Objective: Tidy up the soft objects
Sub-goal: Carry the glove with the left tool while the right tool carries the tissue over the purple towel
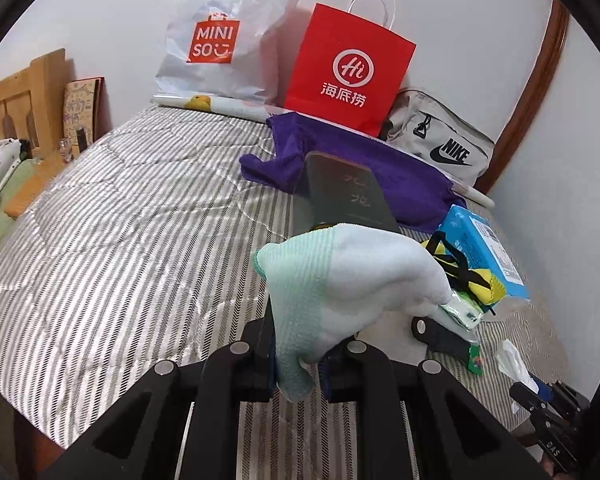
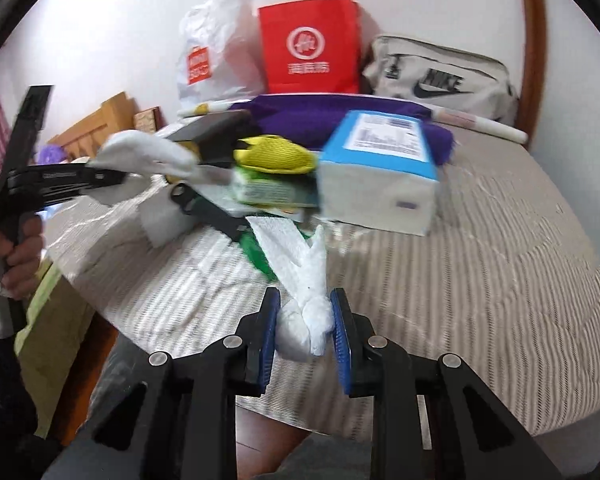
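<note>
On a striped bed [image 2: 480, 240], the right tool [image 2: 305, 328] clamps a wad of white tissue [image 2: 306, 320] just in front of the blue box [image 2: 380, 168], while the left tool [image 1: 296, 364], clamped on a mint-and-white sock [image 1: 340, 280], holds it left of that box.

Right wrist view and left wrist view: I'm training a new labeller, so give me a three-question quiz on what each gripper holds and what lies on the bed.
1. True or false: the left gripper is shut on a mint-and-white sock.
2. What does the right gripper pinch? A) the purple towel B) a white tissue C) the yellow sock
3. Fill in: the bag beside the red paper bag, at the wood-trimmed end, shows a ____ logo.

Key: 1 true; 2 B; 3 Nike
</note>
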A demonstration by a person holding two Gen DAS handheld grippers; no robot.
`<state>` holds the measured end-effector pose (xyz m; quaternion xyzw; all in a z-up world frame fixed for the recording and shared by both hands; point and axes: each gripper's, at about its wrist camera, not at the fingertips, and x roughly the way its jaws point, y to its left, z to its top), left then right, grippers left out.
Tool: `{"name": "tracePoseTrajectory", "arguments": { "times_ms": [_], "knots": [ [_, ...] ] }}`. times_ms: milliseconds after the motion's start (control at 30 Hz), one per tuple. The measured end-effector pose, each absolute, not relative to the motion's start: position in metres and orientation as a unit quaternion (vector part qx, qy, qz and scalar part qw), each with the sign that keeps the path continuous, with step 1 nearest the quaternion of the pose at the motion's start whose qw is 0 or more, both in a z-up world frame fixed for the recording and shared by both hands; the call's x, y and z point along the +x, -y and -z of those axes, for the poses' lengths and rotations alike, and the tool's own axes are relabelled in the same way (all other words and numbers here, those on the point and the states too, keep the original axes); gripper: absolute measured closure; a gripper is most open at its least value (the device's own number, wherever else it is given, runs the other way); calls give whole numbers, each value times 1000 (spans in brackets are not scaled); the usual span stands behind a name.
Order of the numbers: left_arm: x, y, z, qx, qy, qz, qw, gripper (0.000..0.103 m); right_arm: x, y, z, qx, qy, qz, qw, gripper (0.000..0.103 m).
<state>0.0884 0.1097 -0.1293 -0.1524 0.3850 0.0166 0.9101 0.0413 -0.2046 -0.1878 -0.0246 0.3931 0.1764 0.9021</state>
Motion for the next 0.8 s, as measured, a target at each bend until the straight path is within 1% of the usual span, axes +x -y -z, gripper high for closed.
{"name": "tracePoseTrajectory", "arguments": {
  "times_ms": [233,633,800],
  "knots": [
    [84,-106,109,-137,-378,-29,915,88,50,223,185,-11,-394,-151,907,77],
    [89,-103,64,-125,-350,-21,928,89,60,221,137,-2,-354,-170,920,77],
    [103,-104,54,-116,-355,-30,927,89,77,220,118,6,-341,-174,924,77]
  ]
}}
